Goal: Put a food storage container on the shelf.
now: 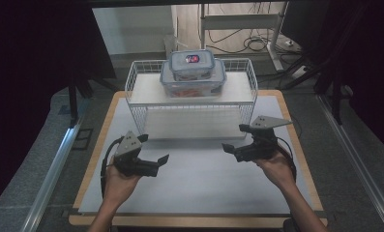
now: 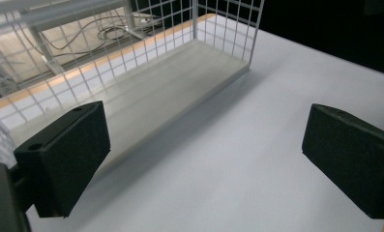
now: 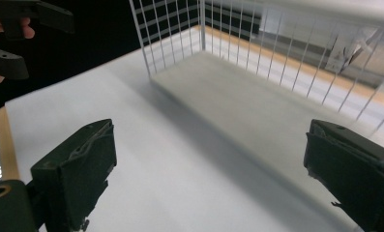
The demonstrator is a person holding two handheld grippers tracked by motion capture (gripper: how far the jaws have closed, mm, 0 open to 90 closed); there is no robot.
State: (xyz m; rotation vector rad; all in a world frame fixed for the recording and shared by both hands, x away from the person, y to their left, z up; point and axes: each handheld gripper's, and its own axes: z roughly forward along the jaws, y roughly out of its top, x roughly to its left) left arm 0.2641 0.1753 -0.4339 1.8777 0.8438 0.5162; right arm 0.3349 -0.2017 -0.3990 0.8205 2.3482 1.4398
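A small clear box with a red-and-blue label is stacked on a larger clear box, whose orange contents are blurred behind its wall; both stand on top of the white wire rack at the far side of the bench. The left gripper and right gripper are held well short of it, jaws wide apart and empty

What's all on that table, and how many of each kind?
Handheld grippers: 2, left gripper and right gripper, both open and holding nothing
Clear lidded food boxes: 2, small box stacked on large box
White wire shelf rack: 1
Total: 5
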